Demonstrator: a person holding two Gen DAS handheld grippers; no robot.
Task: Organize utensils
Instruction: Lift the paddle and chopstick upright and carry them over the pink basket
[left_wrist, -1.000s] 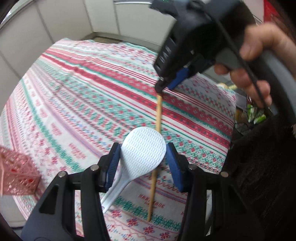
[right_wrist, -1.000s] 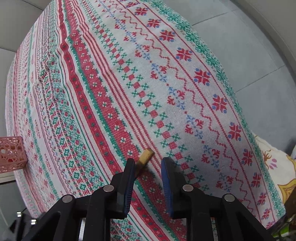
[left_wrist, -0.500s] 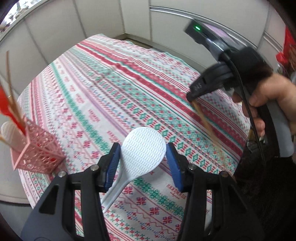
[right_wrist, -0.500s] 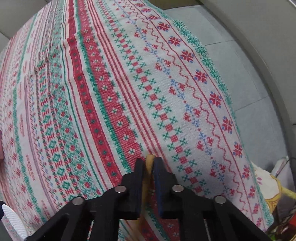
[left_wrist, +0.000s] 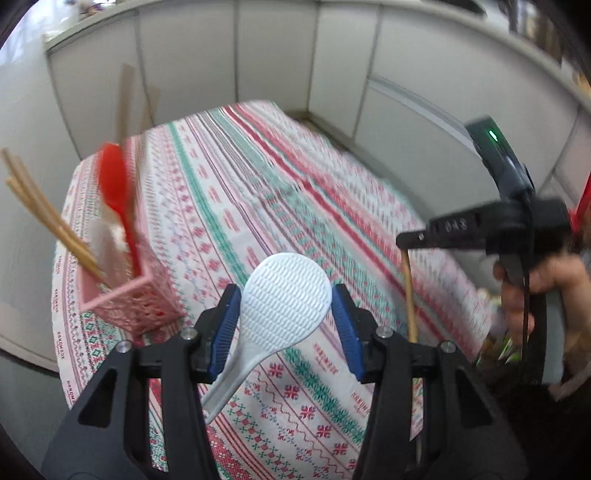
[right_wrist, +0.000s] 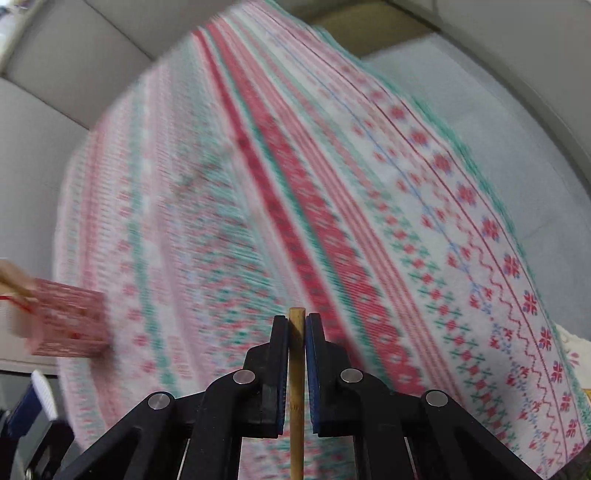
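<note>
My left gripper (left_wrist: 286, 317) is shut on a white rice paddle (left_wrist: 284, 306), holding its textured head between the blue pads above the patterned tablecloth (left_wrist: 236, 206). My right gripper (right_wrist: 296, 325) is shut on a wooden chopstick (right_wrist: 296, 387), which hangs down from it; in the left wrist view the right gripper (left_wrist: 413, 242) is at the right with the chopstick (left_wrist: 409, 295) below it. A pink lattice holder (left_wrist: 125, 299) stands at the left with a red spatula (left_wrist: 116, 192) and wooden chopsticks (left_wrist: 44, 218) in it. The holder also shows in the right wrist view (right_wrist: 66, 321).
The tablecloth (right_wrist: 332, 184) covers the whole table; its edges fall off at the left and right. Grey partition walls (left_wrist: 277, 55) surround the table at the back. A person's hand (left_wrist: 535, 291) holds the right gripper at the right.
Both grippers have lifted and tilted up, bringing the pink holder further into view. The right gripper, open around the chopstick a second ago, has closed on it and raised it off the cloth.
</note>
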